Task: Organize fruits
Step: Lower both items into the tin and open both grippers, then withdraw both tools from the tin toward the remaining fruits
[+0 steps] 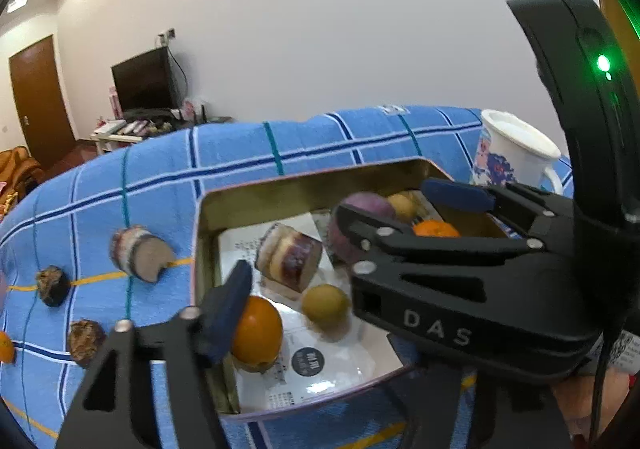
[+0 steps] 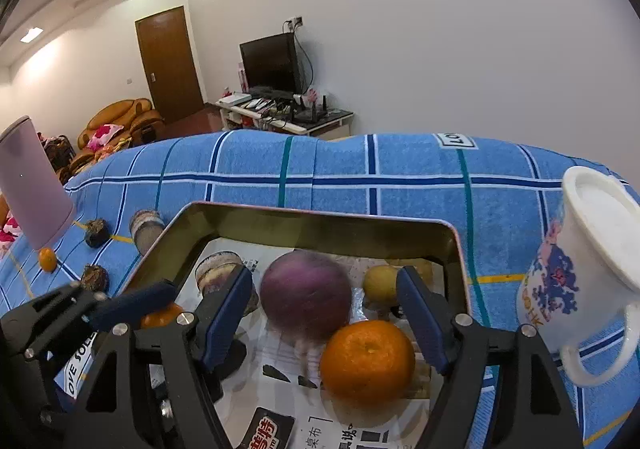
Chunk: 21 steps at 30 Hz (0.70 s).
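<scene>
A gold metal tin [image 1: 208, 233] [image 2: 304, 219] lined with printed paper sits on the blue checked cloth. In it lie a purple fruit [image 2: 306, 297], blurred, a mandarin [image 2: 366, 357], a yellow fruit [image 2: 380, 283], a smooth orange fruit [image 1: 256, 333], a yellow-green fruit [image 1: 326, 305] and a cake roll [image 1: 288, 257]. My right gripper [image 2: 324, 313] is open over the tin, its pads clear of the purple fruit and mandarin between them. My left gripper [image 1: 320, 301] is open; its left pad [image 1: 228, 309] is beside the orange fruit, its right finger hidden behind the right gripper [image 1: 408, 217].
Left of the tin on the cloth lie another cake roll [image 1: 138, 253], two dark wrinkled fruits [image 1: 52, 285] [image 1: 86, 341] and a small mandarin [image 2: 47, 259]. A pink tumbler [image 2: 32, 185] stands far left. A white and blue mug [image 2: 592, 261] stands right of the tin.
</scene>
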Each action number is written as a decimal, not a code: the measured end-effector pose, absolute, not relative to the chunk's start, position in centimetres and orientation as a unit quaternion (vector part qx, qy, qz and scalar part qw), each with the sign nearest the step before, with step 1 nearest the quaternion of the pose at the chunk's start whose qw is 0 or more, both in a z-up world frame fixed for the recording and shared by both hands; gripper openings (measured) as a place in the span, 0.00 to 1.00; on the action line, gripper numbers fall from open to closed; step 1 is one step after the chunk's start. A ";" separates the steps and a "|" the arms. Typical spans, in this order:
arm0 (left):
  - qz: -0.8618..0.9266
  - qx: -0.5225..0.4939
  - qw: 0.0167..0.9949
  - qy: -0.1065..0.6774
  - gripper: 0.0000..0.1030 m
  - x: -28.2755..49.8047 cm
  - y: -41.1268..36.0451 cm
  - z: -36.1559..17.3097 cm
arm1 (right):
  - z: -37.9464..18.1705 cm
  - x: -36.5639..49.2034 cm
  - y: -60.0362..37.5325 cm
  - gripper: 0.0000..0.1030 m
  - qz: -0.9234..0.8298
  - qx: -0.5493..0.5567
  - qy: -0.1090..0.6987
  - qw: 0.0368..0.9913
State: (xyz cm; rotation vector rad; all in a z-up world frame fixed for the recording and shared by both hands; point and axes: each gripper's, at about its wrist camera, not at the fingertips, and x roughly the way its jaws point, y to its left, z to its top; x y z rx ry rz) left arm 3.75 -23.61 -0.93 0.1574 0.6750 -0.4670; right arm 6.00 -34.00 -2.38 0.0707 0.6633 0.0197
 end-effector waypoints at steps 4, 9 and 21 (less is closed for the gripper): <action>-0.215 0.071 0.925 0.306 0.87 3.2 -23.0 -0.4 | -1.8 4.9 -34.4 0.74 -0.008 0.041 0.300 0.953; -0.201 0.057 0.939 0.274 0.98 2.5 -21.9 0.4 | -0.5 2.8 -34.9 0.74 -0.039 0.047 0.247 0.967; -0.143 0.045 0.956 0.253 1.00 2.1 -19.4 0.8 | 2.0 -2.2 -33.7 0.84 -0.125 0.011 0.089 0.988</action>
